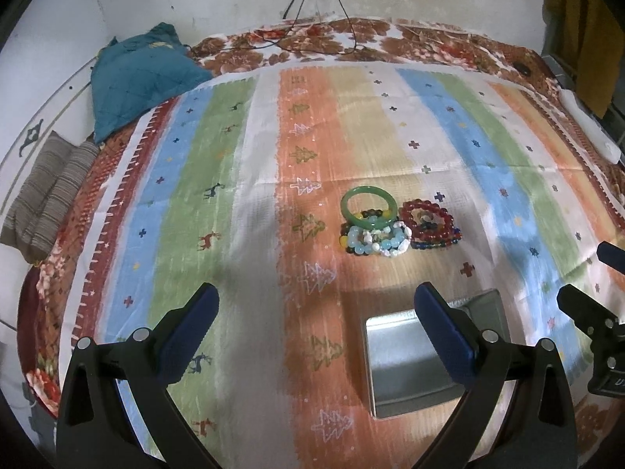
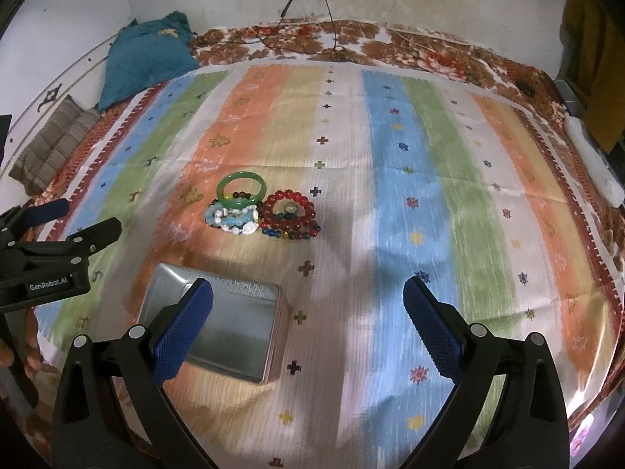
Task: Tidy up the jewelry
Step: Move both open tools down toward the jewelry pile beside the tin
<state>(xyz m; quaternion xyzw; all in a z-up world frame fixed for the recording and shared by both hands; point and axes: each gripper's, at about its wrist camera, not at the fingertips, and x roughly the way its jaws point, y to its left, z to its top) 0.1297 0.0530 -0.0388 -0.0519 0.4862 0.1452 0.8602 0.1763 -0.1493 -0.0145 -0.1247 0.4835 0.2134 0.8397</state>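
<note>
A pile of jewelry lies on the striped cloth: a green bangle [image 1: 369, 211] [image 2: 242, 191], pale blue and white bead bracelets [image 1: 377, 240] [image 2: 234, 221], and red bead bracelets [image 1: 427, 221] [image 2: 291, 213]. An open, empty metal tin [image 1: 414, 359] [image 2: 222, 324] sits nearer than the pile. My left gripper [image 1: 316, 328] is open and empty, hovering left of the tin. My right gripper [image 2: 308, 320] is open and empty, hovering right of the tin. Each gripper shows at the edge of the other's view: the right one [image 1: 590, 269] and the left one [image 2: 78, 219].
The striped cloth [image 1: 250, 195] [image 2: 390, 156] covers a bed with a floral sheet. A teal cushion [image 1: 136, 78] [image 2: 144, 58] and a striped folded cloth [image 1: 47, 195] lie at the back left. A white power strip [image 1: 590, 129] [image 2: 593, 164] lies along the right edge. Cables hang on the wall.
</note>
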